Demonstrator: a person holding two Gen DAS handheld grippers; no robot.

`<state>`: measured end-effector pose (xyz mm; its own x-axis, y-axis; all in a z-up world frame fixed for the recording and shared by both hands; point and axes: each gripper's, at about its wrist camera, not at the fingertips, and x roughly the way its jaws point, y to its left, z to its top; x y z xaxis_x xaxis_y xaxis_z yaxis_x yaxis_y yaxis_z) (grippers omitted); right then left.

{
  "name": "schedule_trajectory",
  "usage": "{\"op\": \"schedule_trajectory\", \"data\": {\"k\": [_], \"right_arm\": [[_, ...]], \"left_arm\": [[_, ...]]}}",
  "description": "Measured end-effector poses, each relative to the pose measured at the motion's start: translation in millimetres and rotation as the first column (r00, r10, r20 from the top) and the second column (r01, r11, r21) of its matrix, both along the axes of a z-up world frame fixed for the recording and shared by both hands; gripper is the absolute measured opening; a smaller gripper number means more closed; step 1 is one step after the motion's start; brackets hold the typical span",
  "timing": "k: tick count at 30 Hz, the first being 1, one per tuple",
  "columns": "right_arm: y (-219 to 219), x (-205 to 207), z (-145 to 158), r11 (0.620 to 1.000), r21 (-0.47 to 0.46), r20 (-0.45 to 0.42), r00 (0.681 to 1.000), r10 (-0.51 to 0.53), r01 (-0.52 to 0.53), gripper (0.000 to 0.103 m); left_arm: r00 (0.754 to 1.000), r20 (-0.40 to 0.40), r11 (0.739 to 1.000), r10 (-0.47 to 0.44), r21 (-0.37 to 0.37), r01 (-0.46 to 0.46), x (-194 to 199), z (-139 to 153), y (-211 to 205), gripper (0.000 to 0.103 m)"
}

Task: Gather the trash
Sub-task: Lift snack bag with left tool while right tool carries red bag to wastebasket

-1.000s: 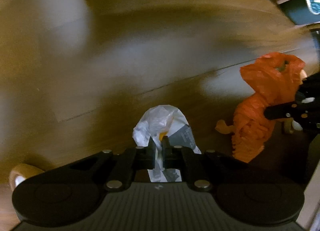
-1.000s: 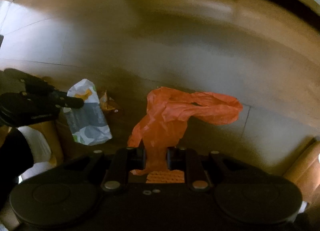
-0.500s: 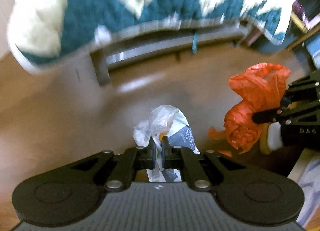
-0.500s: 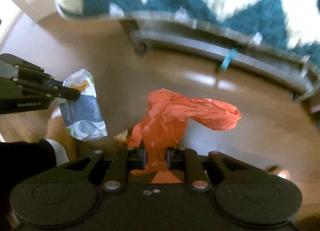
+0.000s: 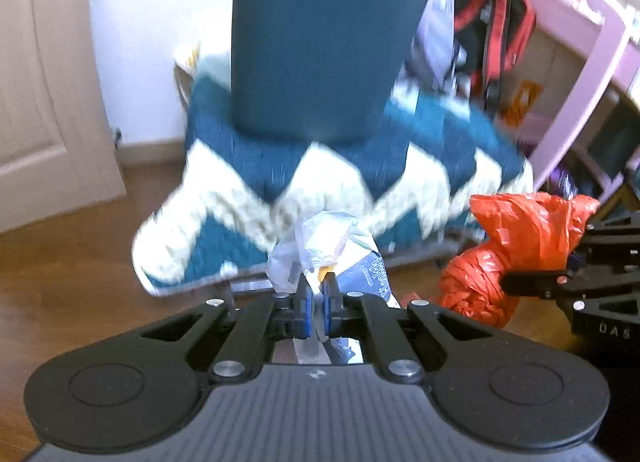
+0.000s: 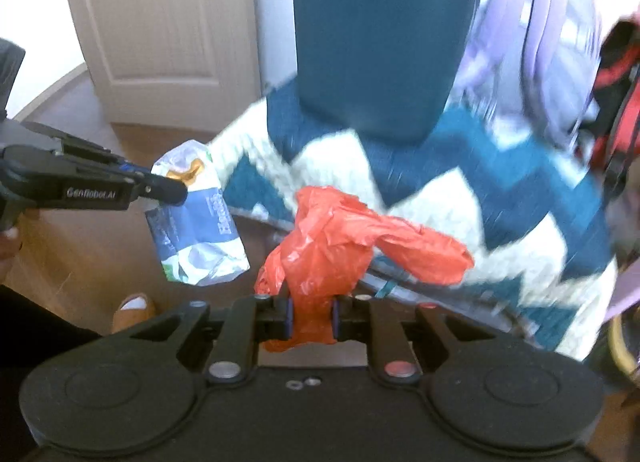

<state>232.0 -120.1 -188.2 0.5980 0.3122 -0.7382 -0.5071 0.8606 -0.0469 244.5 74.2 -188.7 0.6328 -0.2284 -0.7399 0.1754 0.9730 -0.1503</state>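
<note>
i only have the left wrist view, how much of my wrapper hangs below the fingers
Observer: From the right wrist view, the crumpled white and blue plastic wrapper hangs mostly below the left gripper, which pinches its top edge.
Operator: is the right one gripping ok
Observer: The right gripper is clamped on the neck of the crumpled orange plastic bag, with a bit poking out behind the fingers.
Operator: anything under me
Observer: A tan shoe shows on the wooden floor.
</note>
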Motion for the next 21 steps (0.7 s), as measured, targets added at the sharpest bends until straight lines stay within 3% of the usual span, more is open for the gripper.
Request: {"op": "schedule_trajectory", "data": {"k": [5,11,16,21], "right_arm": [[-17.4,-5.5,58.5,1.000,-0.010,0.139,0.990,0.003,-0.002,0.015],[-30.2,-2.1,126.3,1.000,-0.010,0.292,0.956,0.000,0.003,0.015],[-35.9,13.4,174.8,1.000,-0.010,0.405,0.914,0.007,-0.003,0.015],[-32.3,43.9,211.5,1.000,0.017,0.459,0.888,-0.013,0.006,0.015]], "left_arm": [[0.991,0.129,0.999,0.019,0.033,-0.023,-5.4,55.5,-12.3,0.005],[0.959,0.281,0.998,0.016,0.046,-0.030,-6.3,128.5,-26.9,0.005],[0.929,0.369,0.997,0.013,0.069,-0.041,4.8,178.5,-41.8,0.005],[0.904,0.426,0.995,0.041,0.066,-0.077,33.1,217.9,-47.6,0.005]]}}
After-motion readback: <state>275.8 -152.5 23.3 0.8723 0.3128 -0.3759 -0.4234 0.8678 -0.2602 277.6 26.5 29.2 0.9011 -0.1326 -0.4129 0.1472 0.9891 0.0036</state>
